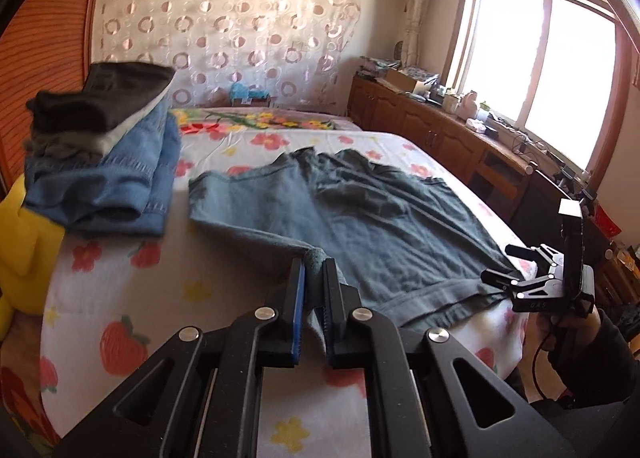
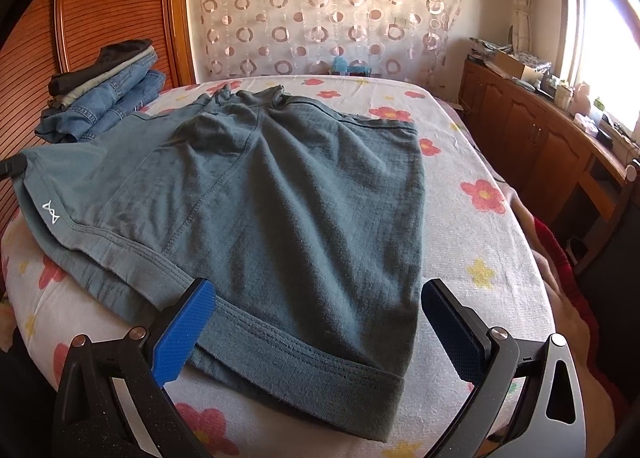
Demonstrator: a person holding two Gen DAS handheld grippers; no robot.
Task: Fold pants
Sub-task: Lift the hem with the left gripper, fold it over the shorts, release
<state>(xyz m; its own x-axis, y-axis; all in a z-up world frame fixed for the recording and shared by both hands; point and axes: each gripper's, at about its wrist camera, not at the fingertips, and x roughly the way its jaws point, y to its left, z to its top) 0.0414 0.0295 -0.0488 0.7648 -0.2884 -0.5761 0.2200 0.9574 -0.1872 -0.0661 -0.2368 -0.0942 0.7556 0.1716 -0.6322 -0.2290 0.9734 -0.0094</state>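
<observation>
Grey-green pants (image 1: 380, 217) lie spread on the flowered bed sheet (image 1: 120, 290). My left gripper (image 1: 314, 262) is shut on a bunched corner of the cloth, and that corner is raised a little off the sheet. In the right wrist view the pants (image 2: 300, 185) fill the middle, and a white logo shows on the left leg. My right gripper (image 2: 318, 290) is open over the near thick hem. Its left pad (image 2: 184, 330) is over the cloth; the right pad (image 2: 452, 330) is over bare sheet. From the left wrist view the right gripper (image 1: 502, 264) sits at the pants' right edge.
A stack of folded jeans and dark clothes (image 1: 100, 153) (image 2: 104, 97) sits at the bed's far left, next to a wooden panel (image 2: 100, 9). A yellow object (image 1: 20, 250) lies at the left edge. Wooden cabinets (image 2: 540, 137) with clutter run along the right under the window.
</observation>
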